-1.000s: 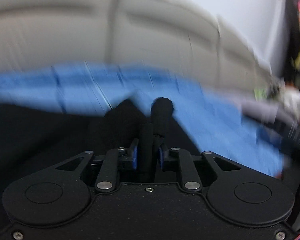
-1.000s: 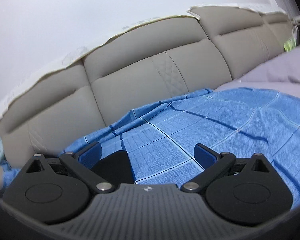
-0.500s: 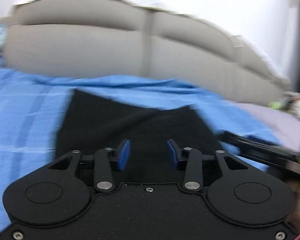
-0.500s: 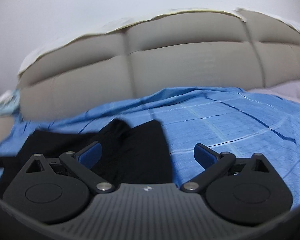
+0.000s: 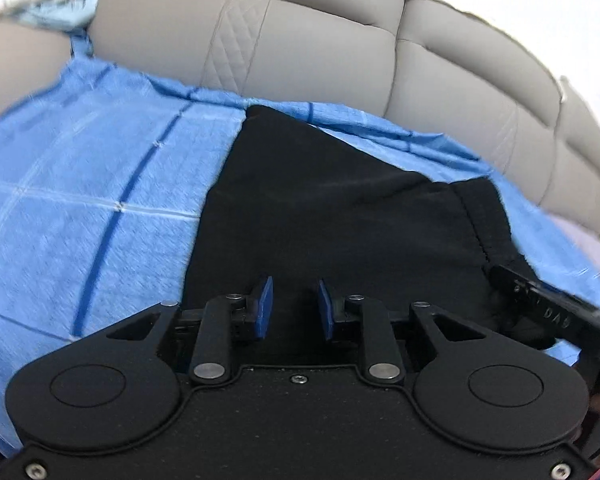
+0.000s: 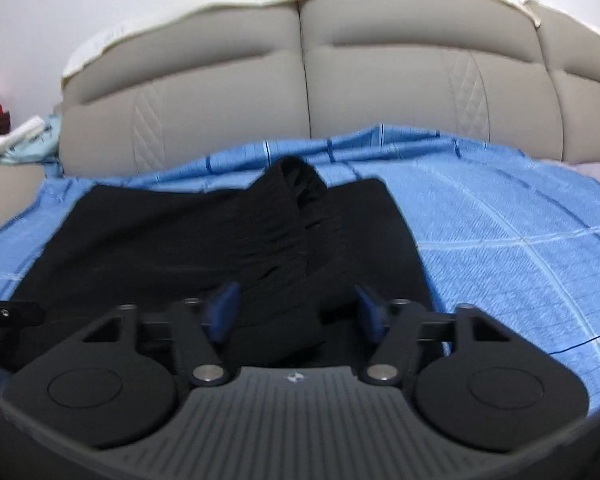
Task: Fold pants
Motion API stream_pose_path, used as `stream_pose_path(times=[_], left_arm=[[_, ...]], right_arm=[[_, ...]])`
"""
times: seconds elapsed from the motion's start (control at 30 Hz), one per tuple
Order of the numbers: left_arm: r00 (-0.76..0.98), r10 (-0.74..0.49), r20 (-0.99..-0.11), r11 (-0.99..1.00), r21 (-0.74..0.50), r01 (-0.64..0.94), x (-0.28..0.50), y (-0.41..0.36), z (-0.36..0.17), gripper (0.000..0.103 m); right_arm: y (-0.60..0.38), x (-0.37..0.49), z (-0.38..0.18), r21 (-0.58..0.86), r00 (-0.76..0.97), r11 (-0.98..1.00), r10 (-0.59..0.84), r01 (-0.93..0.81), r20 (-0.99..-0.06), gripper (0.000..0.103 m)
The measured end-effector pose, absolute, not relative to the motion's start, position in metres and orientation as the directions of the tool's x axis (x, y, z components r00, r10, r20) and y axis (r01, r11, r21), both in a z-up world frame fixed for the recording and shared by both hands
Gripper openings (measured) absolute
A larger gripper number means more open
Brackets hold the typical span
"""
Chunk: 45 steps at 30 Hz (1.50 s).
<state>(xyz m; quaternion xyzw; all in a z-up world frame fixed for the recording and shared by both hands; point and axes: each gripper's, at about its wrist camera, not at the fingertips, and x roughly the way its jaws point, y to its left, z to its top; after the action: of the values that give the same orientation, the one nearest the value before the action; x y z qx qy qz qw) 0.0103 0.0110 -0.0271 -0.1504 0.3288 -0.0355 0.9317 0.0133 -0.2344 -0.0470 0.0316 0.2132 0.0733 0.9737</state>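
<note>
Across the blue bedspread point(image 6: 500, 220) our black pants point(image 6: 180, 240) now lie released, left hand-held gripper point(image 5: 293, 308) open and empty, right hand-held gripper point(image 6: 298, 312) just closing around a fold, not yet pinching it.

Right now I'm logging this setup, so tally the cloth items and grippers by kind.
Black pants: 1
Blue checked sheet: 1
Grippers: 2, the left gripper and the right gripper
Total: 4

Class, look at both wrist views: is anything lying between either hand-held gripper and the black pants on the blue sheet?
Nothing visible is. The black pants lie bare on the blue sheet, directly ahead of the right hand-held gripper and the left hand-held gripper; both are open, the right's jaws having just been closing around a raised fold.
</note>
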Motion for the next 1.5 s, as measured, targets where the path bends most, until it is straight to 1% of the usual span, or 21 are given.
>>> stream_pose_path(times=[0.03, 0.17, 0.2, 0.23, 0.3, 0.37, 0.43, 0.5, 0.63, 0.7, 0.83, 0.9, 0.93, 1.0, 1.03, 1.07, 1.13, 1.2, 1.27, 1.37, 1.5], left_arm=[[0.773, -0.189, -0.606, 0.946, -0.323, -0.022, 0.009, 0.011, -0.027, 0.021], [0.719, -0.307, -0.624, 0.883, -0.468, -0.029, 0.004, 0.017, -0.036, 0.02], [0.715, -0.308, -0.627, 0.885, -0.464, -0.025, 0.004, 0.017, -0.035, 0.02], [0.715, -0.302, -0.631, 0.893, -0.45, -0.021, 0.004, 0.017, -0.034, 0.02], [0.724, -0.28, -0.63, 0.91, -0.413, -0.008, 0.005, 0.018, -0.026, 0.02], [0.749, -0.264, -0.607, 0.926, -0.377, 0.02, 0.007, 0.022, -0.014, 0.024], [0.78, -0.25, -0.574, 0.94, -0.336, 0.054, 0.016, 0.028, -0.001, 0.025], [0.799, -0.223, -0.559, 0.952, -0.301, 0.055, 0.034, 0.031, 0.008, 0.025], [0.82, -0.156, -0.55, 0.974, -0.221, 0.037, 0.082, 0.029, 0.016, 0.024], [0.829, -0.164, -0.534, 0.978, -0.2, 0.064, 0.102, 0.022, 0.015, 0.022], [0.844, -0.19, -0.501, 0.977, -0.18, 0.113, 0.134, 0.009, 0.008, 0.022], [0.849, -0.167, -0.501, 0.984, -0.133, 0.115, 0.151, 0.005, -0.004, 0.023], [0.854, -0.135, -0.502, 0.99, -0.094, 0.101, 0.158, 0.003, -0.012, 0.023], [0.856, -0.056, -0.515, 0.998, -0.027, 0.048, 0.171, 0.002, -0.029, 0.023], [0.857, -0.045, -0.514, 0.999, -0.03, 0.034, 0.176, 0.003, -0.036, 0.023], [0.859, -0.053, -0.509, 0.998, -0.048, 0.034, 0.178, 0.004, -0.037, 0.023], [0.859, -0.046, -0.51, 0.999, -0.044, 0.027, 0.18, 0.005, -0.036, 0.024], [0.859, -0.027, -0.511, 0.999, -0.033, 0.011, 0.18, 0.004, -0.032, 0.03], [0.863, -0.033, -0.503, 0.999, -0.041, 0.014, 0.178, 0.004, -0.028, 0.042], [0.858, -0.013, -0.514, 0.999, -0.046, -0.012, 0.183, 0.003, -0.029, 0.046], [0.832, -0.025, -0.554, 0.994, -0.105, -0.041, 0.193, 0.007, -0.038, 0.049]], right_arm=[[-0.235, 0.007, -0.043, 0.07, 0.909, 0.99, 0.141, -0.124, -0.391, 0.044], [-0.239, -0.011, -0.039, 0.027, 0.931, 0.997, 0.078, -0.074, -0.356, 0.042], [-0.242, -0.008, -0.044, 0.025, 0.92, 0.998, 0.059, -0.054, -0.387, 0.047], [-0.246, -0.003, -0.049, 0.033, 0.905, 0.999, 0.046, -0.035, -0.424, 0.059], [-0.253, 0.0, -0.05, 0.075, 0.902, 0.997, 0.039, -0.008, -0.431, 0.067], [-0.254, -0.003, -0.044, 0.058, 0.918, 0.998, 0.018, 0.006, -0.396, 0.074], [-0.253, -0.006, -0.039, 0.033, 0.938, 0.999, -0.019, 0.032, -0.346, 0.092], [-0.258, -0.007, -0.033, 0.038, 0.96, 0.995, -0.079, 0.093, -0.27, 0.103], [-0.278, 0.026, -0.02, 0.128, 0.967, 0.99, -0.02, 0.054, -0.253, 0.103], [-0.269, 0.054, -0.013, 0.095, 0.948, 0.995, 0.054, -0.025, -0.314, 0.103], [-0.25, 0.111, -0.02, 0.026, 0.877, 0.991, 0.129, -0.132, -0.462, 0.099], [-0.246, 0.137, -0.028, -0.004, 0.841, 0.987, 0.134, -0.16, -0.524, 0.097], [-0.25, 0.145, -0.031, 0.031, 0.822, 0.985, 0.161, -0.172, -0.547, 0.095], [-0.266, 0.151, -0.031, 0.168, 0.799, 0.97, 0.242, -0.178, -0.55, 0.086], [-0.268, 0.15, -0.029, 0.186, 0.798, 0.964, 0.263, -0.191, -0.542, 0.07], [-0.268, 0.146, -0.029, 0.201, 0.792, 0.956, 0.292, -0.215, -0.536, 0.063], [-0.265, 0.138, -0.028, 0.192, 0.802, 0.953, 0.3, -0.233, -0.516, 0.051], [-0.257, 0.128, -0.025, 0.127, 0.833, 0.96, 0.279, -0.249, -0.478, 0.045], [-0.253, 0.124, -0.02, 0.106, 0.858, 0.964, 0.267, -0.246, -0.439, 0.044], [-0.255, 0.128, -0.015, 0.1, 0.88, 0.973, 0.232, -0.21, -0.413, 0.044], [-0.261, 0.142, -0.022, 0.12, 0.863, 0.985, 0.167, -0.125, -0.477, 0.047]])
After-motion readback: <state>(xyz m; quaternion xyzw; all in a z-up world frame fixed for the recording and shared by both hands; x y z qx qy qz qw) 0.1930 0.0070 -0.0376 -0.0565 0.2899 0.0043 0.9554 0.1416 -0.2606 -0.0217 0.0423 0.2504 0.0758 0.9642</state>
